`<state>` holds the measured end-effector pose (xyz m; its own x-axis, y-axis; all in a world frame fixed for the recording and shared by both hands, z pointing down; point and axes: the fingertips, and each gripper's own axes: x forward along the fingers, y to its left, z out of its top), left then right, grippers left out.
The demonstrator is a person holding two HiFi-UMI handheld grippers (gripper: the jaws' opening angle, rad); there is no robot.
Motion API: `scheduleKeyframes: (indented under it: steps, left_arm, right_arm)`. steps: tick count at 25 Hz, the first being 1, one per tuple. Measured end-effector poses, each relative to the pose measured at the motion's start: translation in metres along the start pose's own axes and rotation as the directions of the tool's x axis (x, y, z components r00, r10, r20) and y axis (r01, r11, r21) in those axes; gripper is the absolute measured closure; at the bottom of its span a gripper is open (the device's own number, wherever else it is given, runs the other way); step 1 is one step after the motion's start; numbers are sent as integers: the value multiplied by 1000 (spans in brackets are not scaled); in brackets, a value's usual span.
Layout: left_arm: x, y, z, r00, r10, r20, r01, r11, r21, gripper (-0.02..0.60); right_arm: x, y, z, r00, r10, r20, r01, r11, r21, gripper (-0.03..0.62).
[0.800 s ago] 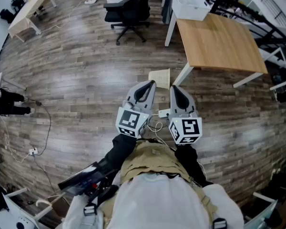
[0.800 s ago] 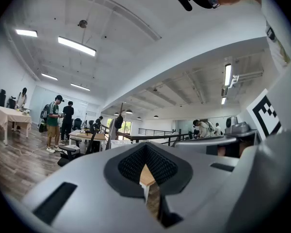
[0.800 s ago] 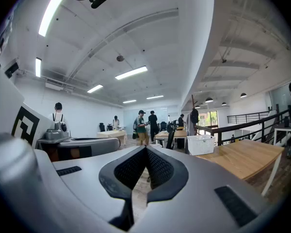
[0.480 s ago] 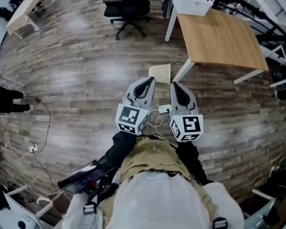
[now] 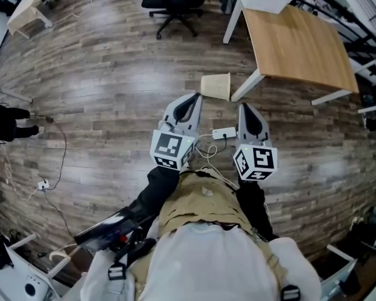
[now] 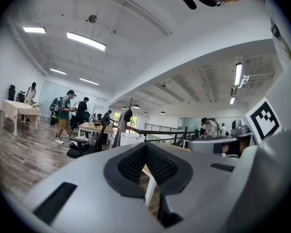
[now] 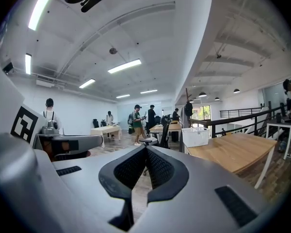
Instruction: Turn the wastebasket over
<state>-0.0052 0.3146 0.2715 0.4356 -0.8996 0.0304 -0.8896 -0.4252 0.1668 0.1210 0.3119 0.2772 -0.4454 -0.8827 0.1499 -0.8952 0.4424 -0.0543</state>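
Lying on its side on the brown wood-plank floor (image 5: 113, 93), the pale beige perforated plastic wastebasket (image 5: 216, 86) sits in the upper centre of the head view. It is just beside the white leg (image 5: 245, 86) of the light wooden table (image 5: 301, 42), and nothing touches it.

Compared with a moment ago, the basket now shows higher in the frame, near the tips of the two tools but with bare floor between. The grey left gripper (image 5: 194, 98) keeps much the same place at centre frame. The grey right gripper (image 5: 246, 107) has swung toward the right of the frame, so the gap between the pair is wider. A white power strip (image 5: 224, 132) with its coiled cable now shows on the floor between them.

Both tools have their ribbed black pads pressed together at the tips, and neither has anything in its grasp. Their own views look out level across the room rather than down at the basket.

By my reading, the task has not begun. The widened spacing looks like setting up to approach the basket. The jaws would have to part, and the tools would have to drop toward the floor, before the basket can be turned over.
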Motion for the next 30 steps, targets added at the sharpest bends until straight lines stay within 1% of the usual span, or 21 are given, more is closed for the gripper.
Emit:
scheduleKeyframes:
  steps: [5, 9, 13, 17, 19, 23, 25, 27, 30]
  left_arm:
    - [-7, 22, -13, 1000, -5, -28, 5, 1000, -12, 580]
    - [-12, 35, -22, 999, -16, -29, 15, 1000, -15, 580]
    - [-17, 50, -29, 999, 13, -38, -14, 1000, -10, 580]
    - [-11, 62, -33, 998, 28, -54, -31, 999, -43, 580]
    - [-4, 71, -37, 996, 51, -70, -55, 997, -55, 580]
    - [13, 110, -46, 985, 142, -96, -150, 986, -75, 580]
    - [27, 127, -47, 980, 173, -99, -181, 980, -81, 580]
    - [48, 139, -45, 978, 183, -98, -191, 978, -83, 580]
    - [88, 154, -40, 979, 176, -103, -185, 979, -82, 580]
  right_arm:
    - [10, 9, -14, 1000, -12, -12, 12, 1000, 23, 574]
    - [18, 13, -29, 999, -18, -43, 20, 999, 33, 574]
    - [22, 16, -40, 997, -23, -74, 27, 999, 45, 574]
    - [42, 12, -39, 997, -6, -83, 11, 998, 56, 574]
    - [58, 11, -39, 997, 11, -82, -6, 998, 62, 574]
    - [99, 11, -39, 996, 66, -57, -62, 996, 70, 574]
    - [121, 7, -41, 995, 80, -62, -75, 994, 77, 574]
    - [143, -4, -39, 995, 80, -64, -74, 994, 86, 574]
    - [178, -26, -31, 996, 73, -56, -67, 993, 99, 574]
